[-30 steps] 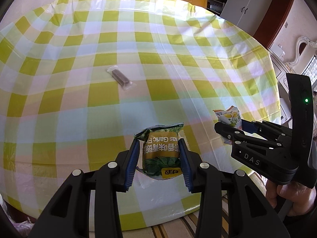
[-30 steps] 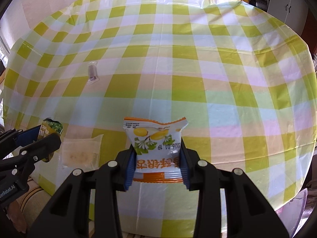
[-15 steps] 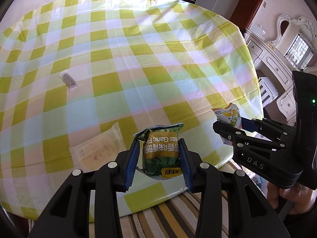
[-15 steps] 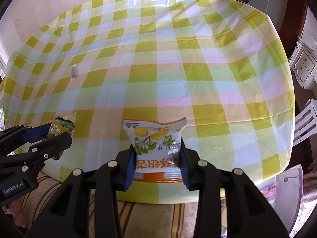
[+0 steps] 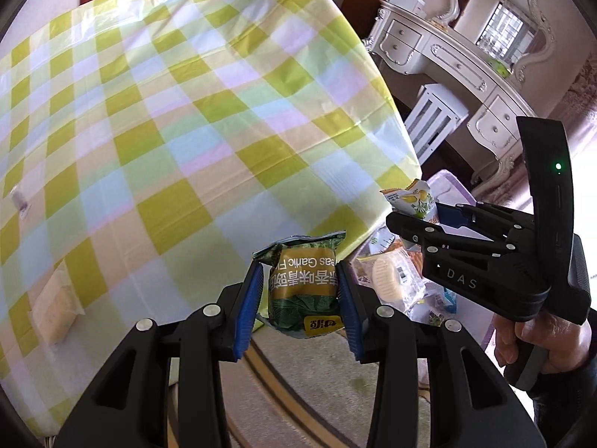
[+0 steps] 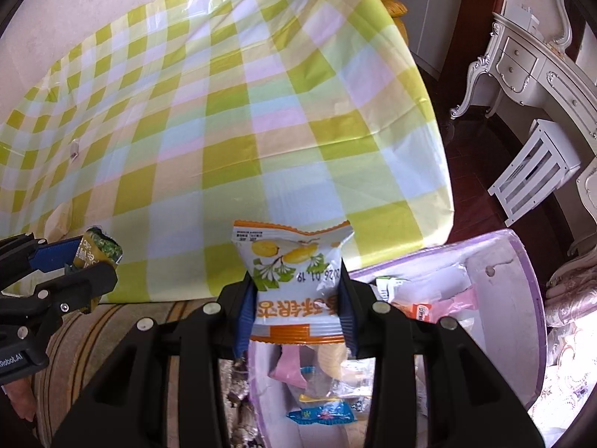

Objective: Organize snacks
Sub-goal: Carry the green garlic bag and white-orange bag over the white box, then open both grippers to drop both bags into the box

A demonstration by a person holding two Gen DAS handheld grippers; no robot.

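Observation:
My left gripper (image 5: 298,300) is shut on a green garlic-pea snack packet (image 5: 303,287), held past the table's near edge over the floor. My right gripper (image 6: 295,313) is shut on a white and orange snack packet (image 6: 294,280) with yellow fruit on it, held above the rim of a lilac box (image 6: 526,321) that holds several snacks. The right gripper also shows in the left wrist view (image 5: 410,220), and the left one in the right wrist view (image 6: 82,261). A pale flat packet (image 5: 56,302) and a small dark bar (image 5: 18,201) lie on the checked tablecloth (image 5: 186,112).
The box of snacks (image 5: 388,280) sits on the carpet to the right of the table. A white stool (image 6: 537,171) and an ornate white dresser (image 6: 541,56) stand further right. A striped rug (image 6: 97,339) lies under the table edge.
Both grippers have swung right and pulled back from the table, each with its packet. The lilac box has come into view under the right gripper.

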